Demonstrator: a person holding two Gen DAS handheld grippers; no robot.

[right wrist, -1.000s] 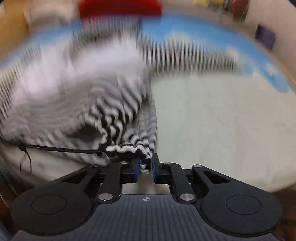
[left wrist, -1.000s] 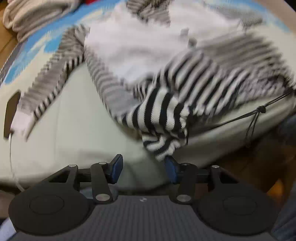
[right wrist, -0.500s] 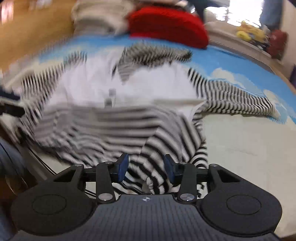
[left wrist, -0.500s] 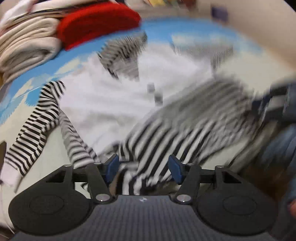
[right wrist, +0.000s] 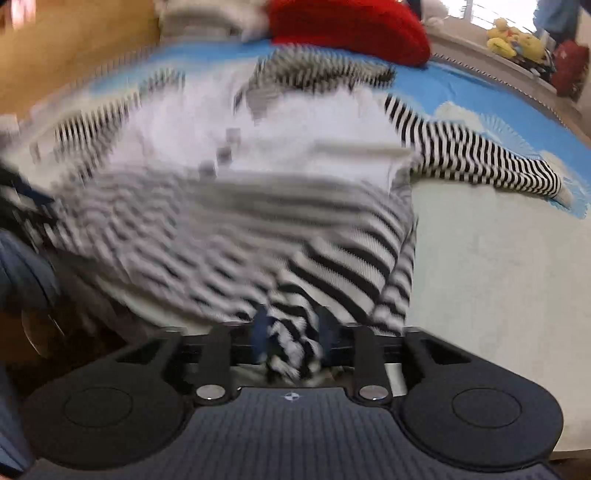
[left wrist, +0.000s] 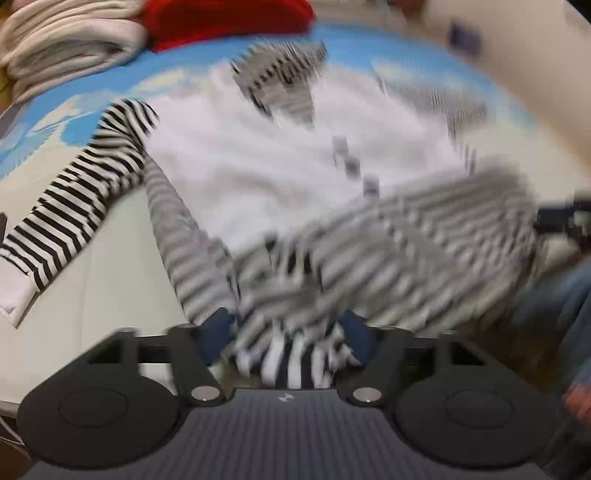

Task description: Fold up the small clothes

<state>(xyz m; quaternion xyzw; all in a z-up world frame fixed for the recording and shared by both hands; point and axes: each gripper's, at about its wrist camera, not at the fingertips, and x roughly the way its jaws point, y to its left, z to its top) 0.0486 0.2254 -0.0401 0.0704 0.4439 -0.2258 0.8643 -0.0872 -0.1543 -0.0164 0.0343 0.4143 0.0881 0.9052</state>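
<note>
A small garment with a white body (left wrist: 258,155) and black-and-white striped sleeves lies spread on the bed, badly blurred in both views. Its striped lower part (left wrist: 388,258) is bunched toward the near edge. My left gripper (left wrist: 286,334) has its jaws opening wide, and a fold of striped cloth (left wrist: 291,362) lies loose between the blue pads (left wrist: 218,330). My right gripper (right wrist: 291,328) also has its jaws opening, with a bunch of striped hem (right wrist: 295,332) between its pads (right wrist: 260,328). One striped sleeve (right wrist: 480,155) stretches out to the right.
The bed has a pale green cover (right wrist: 498,295) and a blue cloud-print sheet (left wrist: 74,110). A red cushion (right wrist: 351,26) and folded cream blankets (left wrist: 66,40) sit at the far end. Blue denim (left wrist: 554,302) shows at the right edge.
The right gripper, pinched shut on the striped hem a second ago, has come apart. The left jaws stand wider. Both cameras have tilted up, showing more of the garment and the bed's far end.
</note>
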